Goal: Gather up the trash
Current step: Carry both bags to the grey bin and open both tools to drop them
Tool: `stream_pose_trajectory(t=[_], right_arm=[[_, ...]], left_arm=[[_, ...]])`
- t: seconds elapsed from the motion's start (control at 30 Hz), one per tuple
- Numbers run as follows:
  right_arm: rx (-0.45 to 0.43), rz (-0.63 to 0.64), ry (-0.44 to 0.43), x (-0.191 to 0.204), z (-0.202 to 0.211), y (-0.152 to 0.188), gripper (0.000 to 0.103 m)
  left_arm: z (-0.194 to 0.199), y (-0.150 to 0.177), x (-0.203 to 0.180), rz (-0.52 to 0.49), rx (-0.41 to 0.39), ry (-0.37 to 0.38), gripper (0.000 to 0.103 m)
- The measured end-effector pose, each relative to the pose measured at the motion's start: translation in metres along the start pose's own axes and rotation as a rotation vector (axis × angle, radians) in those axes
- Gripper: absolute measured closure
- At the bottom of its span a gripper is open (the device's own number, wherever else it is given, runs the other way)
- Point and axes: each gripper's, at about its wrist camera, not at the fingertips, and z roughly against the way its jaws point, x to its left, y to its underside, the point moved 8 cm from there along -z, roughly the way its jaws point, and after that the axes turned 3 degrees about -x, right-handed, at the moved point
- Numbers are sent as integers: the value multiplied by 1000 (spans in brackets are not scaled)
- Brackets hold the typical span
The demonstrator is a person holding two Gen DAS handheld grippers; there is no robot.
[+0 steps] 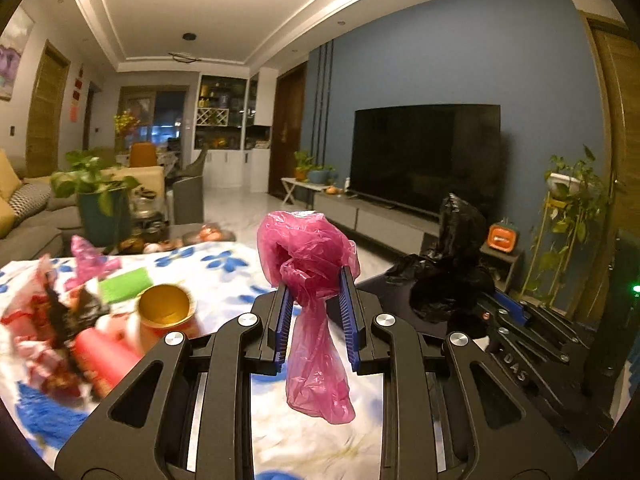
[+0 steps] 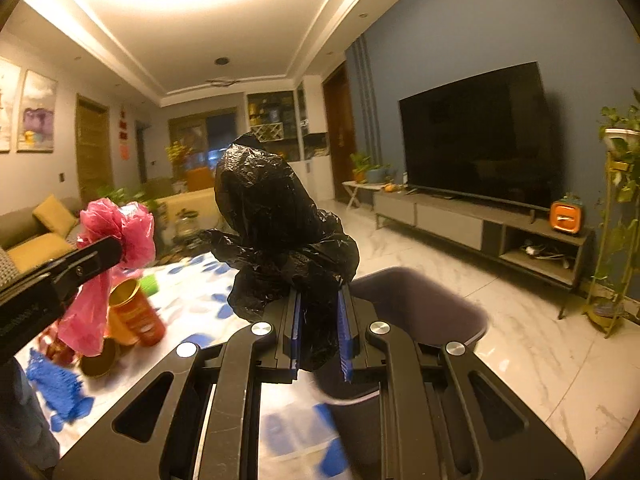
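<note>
Setting: living room, with a table under a white cloth printed with blue flowers point(image 1: 224, 268) in front of you and a dark television on a blue wall beyond.

Left tongs: your left gripper point(image 1: 316, 320) is closed narrow on a crumpled pink plastic bag point(image 1: 310, 256), which bunches above the blue pads and hangs loose below them, lifted clear of the table.

Right tongs: your right gripper point(image 2: 320, 328) is clamped on a crumpled black plastic bag point(image 2: 276, 224), held up in the air just right of the pink one.

Bin: a dark round-rimmed plastic trash bin point(image 2: 420, 304) stands on the pale marble floor, beyond and below your right gripper, at the table's right edge.

Trash left on the table: a tipped orange can with a gold inside point(image 1: 164, 308), a red cylinder point(image 1: 106, 354), red and white wrappers point(image 1: 28, 316), a green sponge-like block point(image 1: 124, 284) and another scrap of pink plastic point(image 1: 86, 260).

Step in hand: both bags look picked up and on their way to the bin.

Next move: carry each bag over the bin's opening before you release; light film may cling to the pads or drift aside, so let go low inside the rim.
</note>
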Motion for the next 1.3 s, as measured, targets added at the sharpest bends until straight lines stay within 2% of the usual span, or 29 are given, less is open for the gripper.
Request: stream_pose_trajectory(t=[0.3, 0.63, 1.23, 1.3], right_arm=[[-42, -12, 84, -36, -16, -11, 87], [-46, -30, 125, -61, -33, -14, 86], [-33, -50, 153, -66, -57, -14, 84], [-26, -46, 156, -66, -62, -11, 81]], left_arm=[[-59, 2, -30, 21, -1, 72, 81], [-108, 15, -51, 38, 27, 130, 81], [-160, 33, -61, 87, 89, 221, 80], [-166, 36, -62, 90, 106, 246, 74]])
